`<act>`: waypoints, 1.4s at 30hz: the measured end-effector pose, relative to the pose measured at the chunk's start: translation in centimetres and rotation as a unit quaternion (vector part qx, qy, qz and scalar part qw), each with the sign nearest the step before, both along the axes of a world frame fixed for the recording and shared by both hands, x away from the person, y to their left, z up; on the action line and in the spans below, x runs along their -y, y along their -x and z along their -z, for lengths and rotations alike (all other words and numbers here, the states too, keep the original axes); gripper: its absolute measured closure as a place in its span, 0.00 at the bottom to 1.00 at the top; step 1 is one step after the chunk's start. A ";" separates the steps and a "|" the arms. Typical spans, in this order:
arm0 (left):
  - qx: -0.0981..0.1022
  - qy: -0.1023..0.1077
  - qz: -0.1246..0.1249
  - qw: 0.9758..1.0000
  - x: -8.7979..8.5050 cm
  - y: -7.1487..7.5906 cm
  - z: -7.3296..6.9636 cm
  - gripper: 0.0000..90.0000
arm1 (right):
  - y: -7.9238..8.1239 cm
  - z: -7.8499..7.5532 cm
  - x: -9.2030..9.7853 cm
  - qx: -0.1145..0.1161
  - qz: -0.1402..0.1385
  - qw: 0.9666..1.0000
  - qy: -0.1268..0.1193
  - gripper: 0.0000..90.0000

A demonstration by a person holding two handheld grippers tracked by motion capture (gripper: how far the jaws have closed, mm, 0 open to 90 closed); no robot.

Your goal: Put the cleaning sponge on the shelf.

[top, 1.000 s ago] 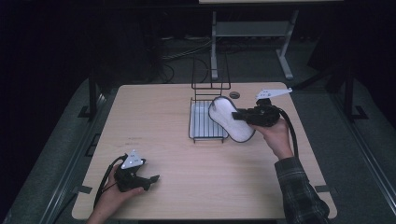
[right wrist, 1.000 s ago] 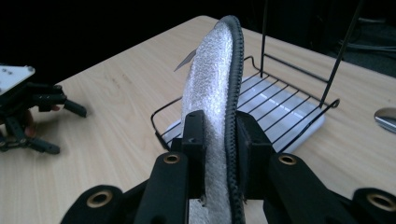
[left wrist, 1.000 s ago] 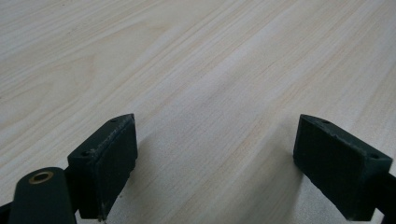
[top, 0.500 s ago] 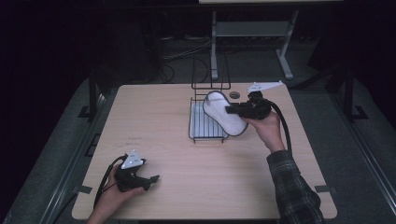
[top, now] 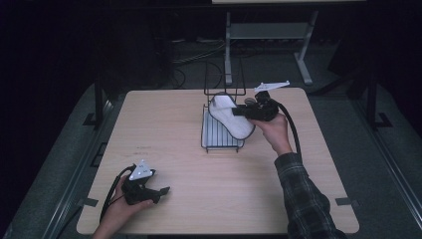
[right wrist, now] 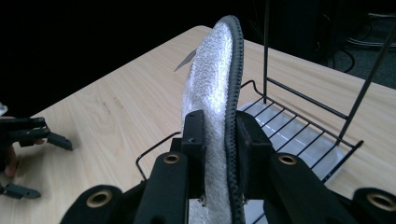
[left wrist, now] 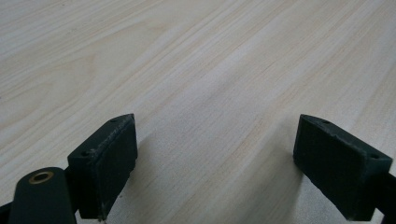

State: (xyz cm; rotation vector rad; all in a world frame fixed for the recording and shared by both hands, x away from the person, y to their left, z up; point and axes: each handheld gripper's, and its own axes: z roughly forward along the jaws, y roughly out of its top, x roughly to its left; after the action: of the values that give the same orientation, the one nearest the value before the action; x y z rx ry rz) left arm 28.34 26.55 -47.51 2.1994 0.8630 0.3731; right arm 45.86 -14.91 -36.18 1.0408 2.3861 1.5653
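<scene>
Far left, near the front edge of the wooden table (top: 164, 129): left gripper (top: 160, 191) resting low on the bare wood in the person's left hand (top: 119, 211), jaws spread wide apart with nothing between them, plain tabletop grain showing past both black pads in the left gripper view. Toward the middle, at the back half of the table: black wire rack (top: 222, 134), low tray of parallel bars with a taller wire frame rising at its far end. Over that rack, held up on edge and clear of the bars: white padded insole (top: 230, 117) with a dark stitched rim, fuzzy white face turned to the left in the right gripper view. Right of the insole: right gripper (top: 239, 112) clamped on its lower part, pads pressing both faces, grey three-cornered plate above, right hand (top: 272, 132) and plaid sleeve (top: 303, 199) behind.
</scene>
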 end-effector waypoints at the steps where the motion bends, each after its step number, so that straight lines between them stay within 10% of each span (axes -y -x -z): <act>1: 0.000 0.000 0.000 1.000 0.0 0.0 0.0 0.14 | -0.3 0.0 -0.2 -0.002 -0.002 1.000 -0.002 0.84; 42: 0.001 -0.002 0.000 1.000 0.0 0.0 0.0 0.14 | -3.7 4.0 -2.2 -0.050 0.012 0.998 0.022 0.75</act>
State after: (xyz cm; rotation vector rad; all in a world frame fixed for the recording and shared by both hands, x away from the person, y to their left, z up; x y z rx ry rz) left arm 28.34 26.56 -47.51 2.2020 0.8621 0.3757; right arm 49.51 -12.74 -40.23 1.1600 2.4516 1.4791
